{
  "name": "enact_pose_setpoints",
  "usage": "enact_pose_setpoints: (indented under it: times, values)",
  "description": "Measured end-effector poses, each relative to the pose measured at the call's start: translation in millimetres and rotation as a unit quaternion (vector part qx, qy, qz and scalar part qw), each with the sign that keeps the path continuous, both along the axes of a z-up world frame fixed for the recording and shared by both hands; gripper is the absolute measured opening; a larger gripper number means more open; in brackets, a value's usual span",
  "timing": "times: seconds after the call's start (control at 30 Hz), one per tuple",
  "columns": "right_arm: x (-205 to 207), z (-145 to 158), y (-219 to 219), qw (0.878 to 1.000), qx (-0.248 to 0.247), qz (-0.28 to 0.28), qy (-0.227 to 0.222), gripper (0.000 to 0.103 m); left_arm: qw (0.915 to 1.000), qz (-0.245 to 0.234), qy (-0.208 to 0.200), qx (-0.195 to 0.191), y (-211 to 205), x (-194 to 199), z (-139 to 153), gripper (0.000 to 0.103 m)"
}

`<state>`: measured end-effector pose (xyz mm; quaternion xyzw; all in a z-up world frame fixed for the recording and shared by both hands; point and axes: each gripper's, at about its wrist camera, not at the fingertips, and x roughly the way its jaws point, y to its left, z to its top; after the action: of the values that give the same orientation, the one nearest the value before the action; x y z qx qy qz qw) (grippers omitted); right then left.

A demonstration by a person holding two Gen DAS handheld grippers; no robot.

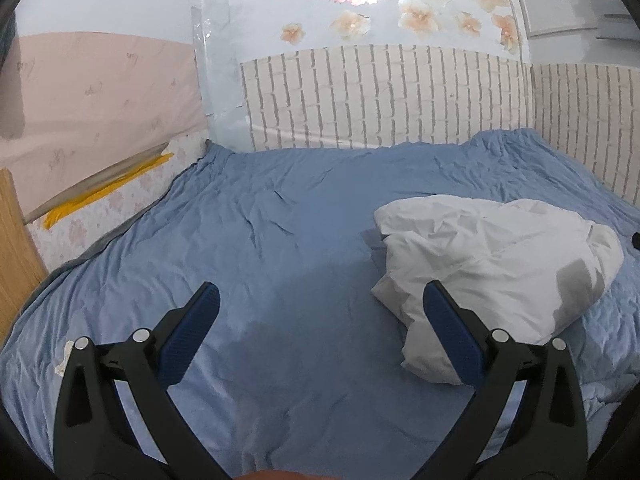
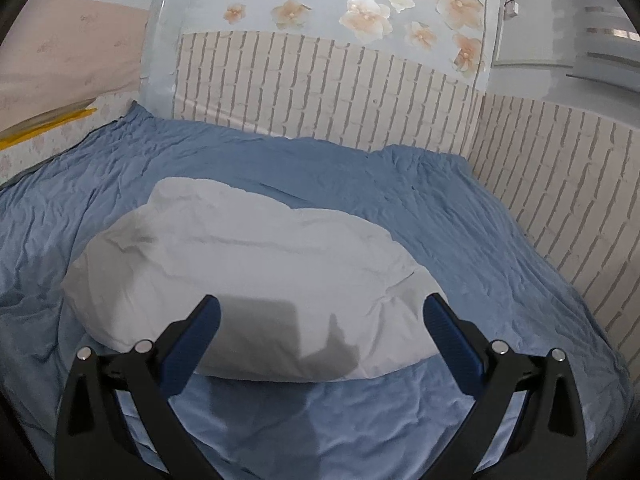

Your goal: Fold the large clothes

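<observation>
A white garment [image 1: 492,276] lies crumpled in a heap on the blue bed sheet [image 1: 260,240], to the right in the left wrist view. In the right wrist view the same white garment [image 2: 256,280] fills the middle, on the sheet [image 2: 460,240]. My left gripper [image 1: 320,296] is open and empty, above bare sheet, left of the heap; its right finger [image 1: 452,328] overlaps the heap's near edge. My right gripper [image 2: 320,308] is open and empty, hovering over the heap's near edge.
A brick-pattern padded wall [image 1: 380,96] runs along the far side and the right side [image 2: 560,208] of the bed. A pink panel [image 1: 88,96] and a wooden board [image 1: 16,248] stand at the left. A small white scrap [image 1: 66,356] lies on the sheet near left.
</observation>
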<state>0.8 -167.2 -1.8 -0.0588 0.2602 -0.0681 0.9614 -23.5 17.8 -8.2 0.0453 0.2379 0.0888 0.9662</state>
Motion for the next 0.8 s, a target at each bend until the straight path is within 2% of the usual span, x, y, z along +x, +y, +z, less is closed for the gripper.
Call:
enact_pose_setpoints:
  times: [0.2, 0.47, 0.8]
  values:
    - [-2, 2, -2, 1.000, 0.001, -0.001, -0.007, 0.101, 0.9999, 0.007, 0.002, 0.009, -1, 0, -1, 0.100]
    - [-3, 0, -5, 1.000, 0.003, -0.002, -0.006, 0.101, 0.9997, 0.024, 0.005, 0.001, 4, 1, -2, 0.100]
    - [-2, -1, -9, 1.000, 0.004, -0.001, -0.006, 0.101, 0.9997, 0.023, 0.003, 0.012, 0, 0, -2, 0.100]
